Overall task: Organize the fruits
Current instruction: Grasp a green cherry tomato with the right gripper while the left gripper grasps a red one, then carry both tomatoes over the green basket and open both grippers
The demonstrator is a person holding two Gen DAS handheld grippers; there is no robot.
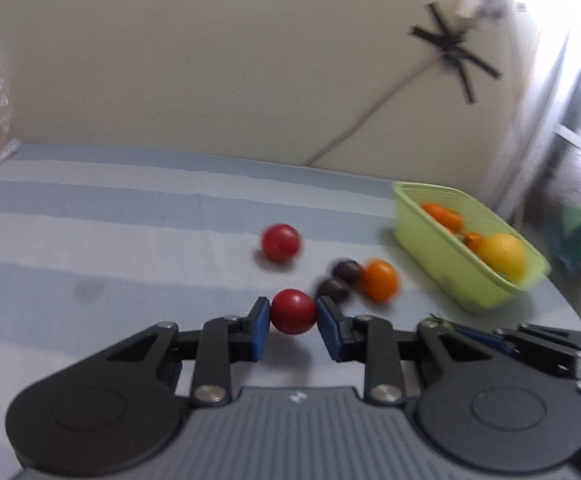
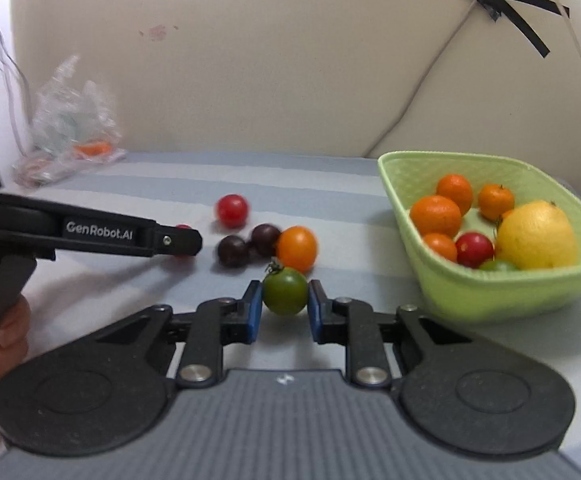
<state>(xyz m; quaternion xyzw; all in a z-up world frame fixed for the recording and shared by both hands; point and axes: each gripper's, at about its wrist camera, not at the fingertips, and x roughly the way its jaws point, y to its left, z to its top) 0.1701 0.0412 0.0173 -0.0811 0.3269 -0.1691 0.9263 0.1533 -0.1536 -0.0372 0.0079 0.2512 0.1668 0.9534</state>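
Note:
My left gripper (image 1: 293,314) is shut on a red tomato (image 1: 293,311) just above the striped cloth; it also shows from the side in the right wrist view (image 2: 182,242). My right gripper (image 2: 283,300) is shut on a green tomato (image 2: 285,290). Loose on the cloth lie another red tomato (image 2: 232,210), two dark purple tomatoes (image 2: 232,251) and an orange tomato (image 2: 297,249). A light green basket (image 2: 490,288) at the right holds several oranges, a red tomato (image 2: 474,249), a green one and a yellow lemon (image 2: 537,236).
A crumpled clear plastic bag (image 2: 66,128) with something orange lies at the back left against the cream backrest. A cable and black tape cross hang on the backrest (image 2: 494,0). The cloth's right edge drops off beyond the basket.

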